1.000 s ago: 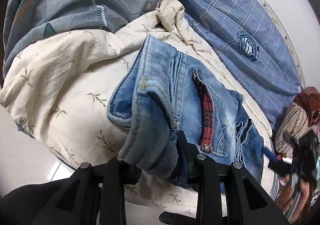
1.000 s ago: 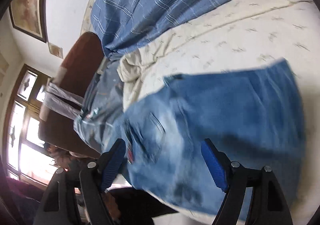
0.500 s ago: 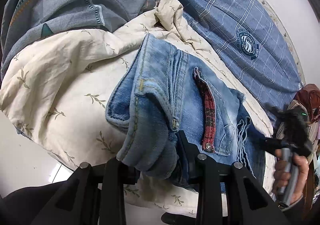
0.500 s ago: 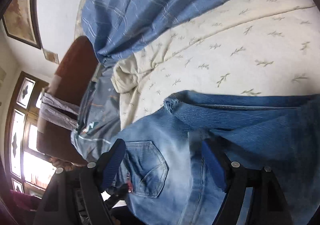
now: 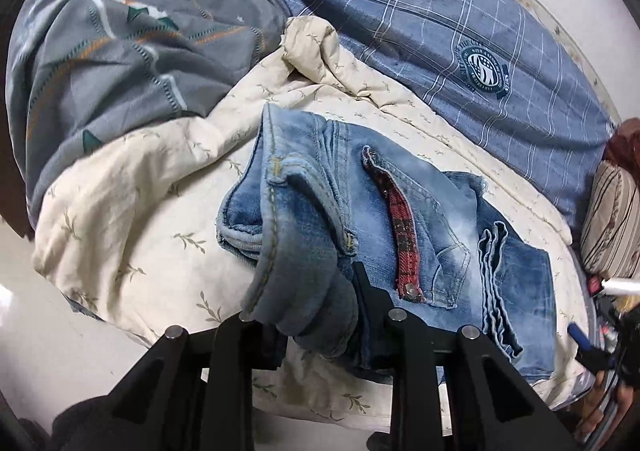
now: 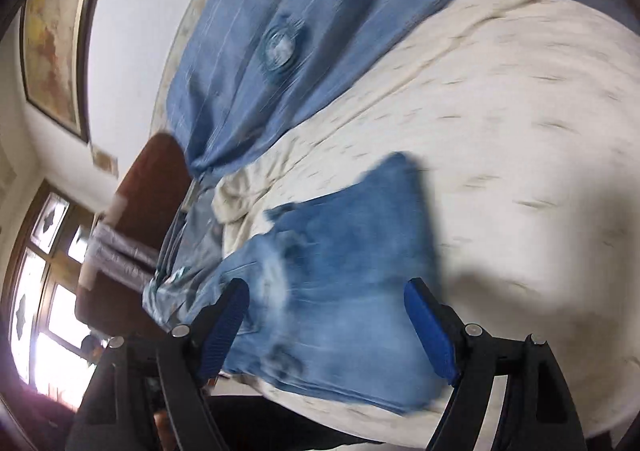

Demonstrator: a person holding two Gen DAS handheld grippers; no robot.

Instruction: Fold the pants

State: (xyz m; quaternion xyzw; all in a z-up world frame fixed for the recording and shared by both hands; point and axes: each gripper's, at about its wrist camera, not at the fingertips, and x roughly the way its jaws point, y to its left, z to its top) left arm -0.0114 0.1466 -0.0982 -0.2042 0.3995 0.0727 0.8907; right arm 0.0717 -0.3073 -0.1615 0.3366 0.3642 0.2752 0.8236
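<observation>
Light blue jeans (image 5: 400, 211) lie folded on the bed, with a red plaid pocket flap showing on top. My left gripper (image 5: 316, 311) holds the bunched waistband end at the near edge; its jaws are closing with the denim pressed between them. In the blurred right wrist view, my right gripper (image 6: 326, 327) stands wide open over the jeans (image 6: 352, 235), and its blue pads (image 6: 428, 331) hold nothing. That gripper's tip and the hand holding it also show at the lower right edge of the left wrist view.
A cream leaf-print quilt (image 5: 132, 211) covers the bed under the jeans. A blue plaid sheet (image 5: 420, 31) and a grey patterned blanket (image 5: 120, 63) lie beyond it. A striped pillow (image 5: 612, 219) sits at the right. A brown headboard (image 6: 152, 187) and a window (image 6: 36, 291) stand at the left.
The right gripper swept in close over the jeans, then pulled back, staying open. In the left wrist view it dropped toward the lower right corner. The left gripper lifted slightly, still gripping the denim.
</observation>
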